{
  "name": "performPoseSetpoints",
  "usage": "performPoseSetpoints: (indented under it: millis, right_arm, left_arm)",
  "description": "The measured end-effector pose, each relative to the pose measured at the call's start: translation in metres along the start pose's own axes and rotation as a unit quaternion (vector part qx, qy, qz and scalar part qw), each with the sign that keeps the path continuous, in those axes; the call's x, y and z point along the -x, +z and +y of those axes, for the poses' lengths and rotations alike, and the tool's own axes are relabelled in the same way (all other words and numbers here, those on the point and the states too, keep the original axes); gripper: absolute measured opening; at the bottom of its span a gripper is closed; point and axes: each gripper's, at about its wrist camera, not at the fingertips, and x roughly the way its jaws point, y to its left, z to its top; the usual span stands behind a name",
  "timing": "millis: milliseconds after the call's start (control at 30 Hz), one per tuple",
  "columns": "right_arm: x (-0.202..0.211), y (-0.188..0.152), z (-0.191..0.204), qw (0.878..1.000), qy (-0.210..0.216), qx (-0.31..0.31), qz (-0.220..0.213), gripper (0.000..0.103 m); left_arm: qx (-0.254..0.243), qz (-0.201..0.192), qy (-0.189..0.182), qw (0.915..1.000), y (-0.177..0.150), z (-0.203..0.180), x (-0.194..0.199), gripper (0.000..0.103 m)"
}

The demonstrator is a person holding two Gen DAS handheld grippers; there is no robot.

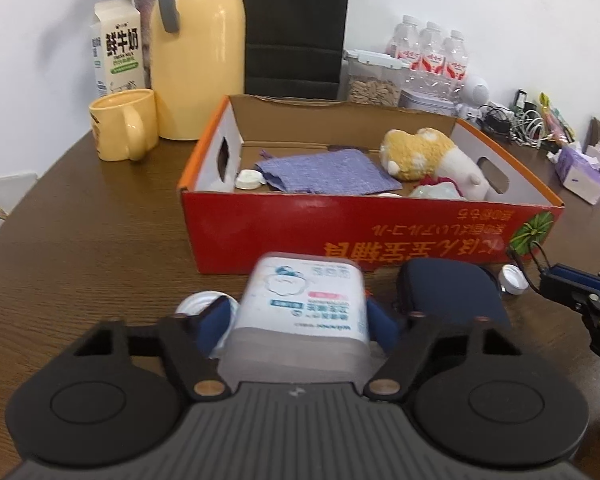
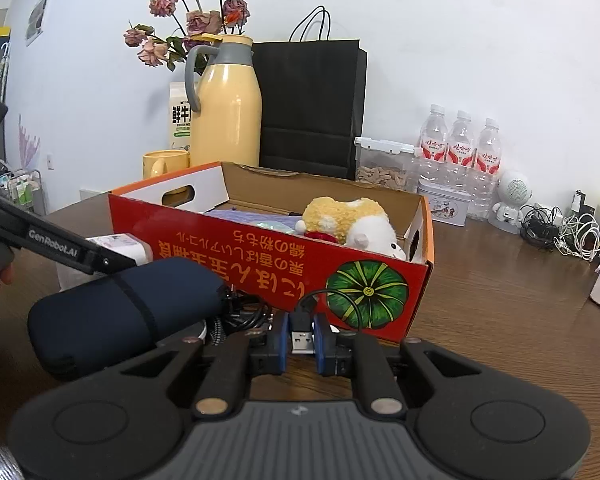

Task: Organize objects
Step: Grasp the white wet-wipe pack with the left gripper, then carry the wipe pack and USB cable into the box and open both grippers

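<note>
Table [image 2: 500, 300]: right tool [image 2: 302, 336] pinches plug [image 2: 302, 330].

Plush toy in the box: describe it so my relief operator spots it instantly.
Find the red cardboard box on the brown table. The plush toy lies inside at the end nearest the printed green pumpkin, beside a purple cloth. It is the only fluffy thing there, with yellow fur and a white face.

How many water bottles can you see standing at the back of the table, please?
3, side by side against the wall: left bottle, middle bottle, right bottle, all behind the white tin and right of the seed container. More may be hidden behind them.
</note>
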Motion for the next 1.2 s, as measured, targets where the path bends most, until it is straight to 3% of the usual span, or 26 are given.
performPoseSetpoints:
  millis: [467,700,1200]
  right_arm:
    - [0.002,0.001,0.001,1.000,0.000,0.000,-0.005,0.012]
    - [0.009,0.007,-0.001,1.000,0.008,0.001,-0.024,0.012]
    - [0.006,0.076,0.021,0.992,0.030,0.056,-0.109,0.012]
  left_arm:
    - [0.004,-0.054,0.021,0.9983,-0.007,-0.003,0.024,0.066]
    - [-0.004,-0.119,0.031,0.9924,0.000,-0.005,0.055,0.066]
    - [-0.004,-0.185,0.037,0.9820,0.048,-0.017,0.057,0.066]
